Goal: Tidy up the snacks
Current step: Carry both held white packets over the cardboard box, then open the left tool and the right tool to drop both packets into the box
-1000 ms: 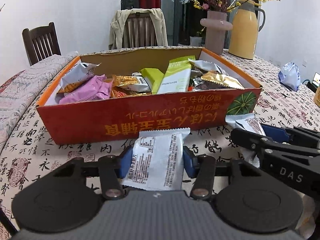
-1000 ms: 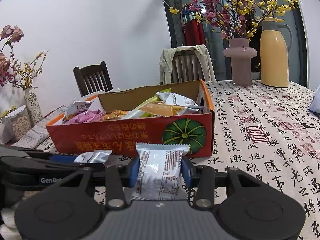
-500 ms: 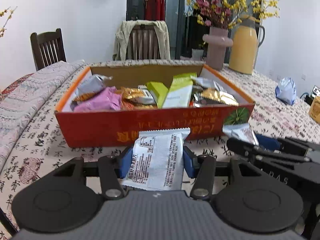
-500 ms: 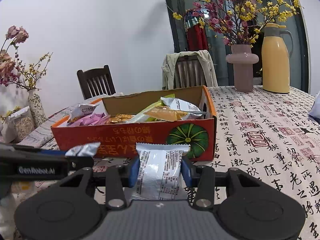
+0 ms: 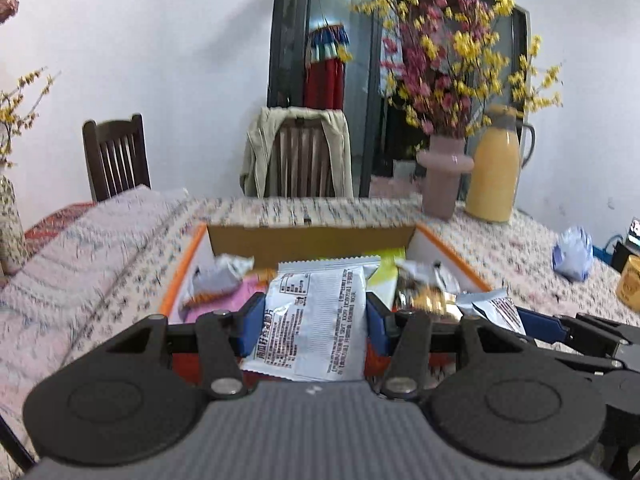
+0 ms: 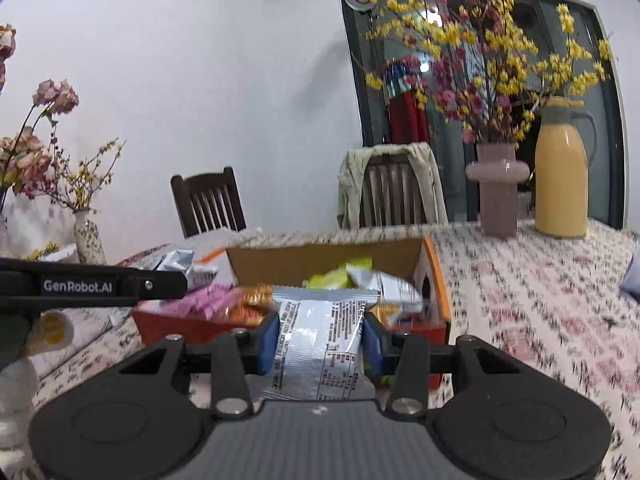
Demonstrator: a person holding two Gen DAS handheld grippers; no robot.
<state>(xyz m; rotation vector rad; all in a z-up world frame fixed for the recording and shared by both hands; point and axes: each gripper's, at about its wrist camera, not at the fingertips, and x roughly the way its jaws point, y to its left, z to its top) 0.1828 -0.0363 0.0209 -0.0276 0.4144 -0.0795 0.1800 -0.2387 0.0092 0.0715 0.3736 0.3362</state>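
Note:
My left gripper [image 5: 316, 320] is shut on a white snack packet [image 5: 316, 316], its blue pads pressing both sides, raised in front of the red cardboard box [image 5: 312, 240]. My right gripper [image 6: 320, 338] is shut on a silver snack packet [image 6: 320, 340], held up before the same red box [image 6: 434, 276]. The box holds several snacks: pink, orange, green and silver wrappers. The right gripper with its packet shows at the right edge of the left wrist view [image 5: 520, 320]. The left gripper's black arm [image 6: 92, 286] crosses the left side of the right wrist view.
The table wears a calligraphy-print cloth [image 6: 540, 300]. Behind the box stand a pink vase of flowers [image 5: 444, 176] and a yellow thermos [image 5: 496, 172]. A blue-white bag [image 5: 572, 254] lies far right. Two chairs [image 6: 208, 200] stand beyond, one draped with a jacket.
Both grippers have risen with their packets, from tabletop level in front of the box to the height of its rim. The views now look over the box's front wall.

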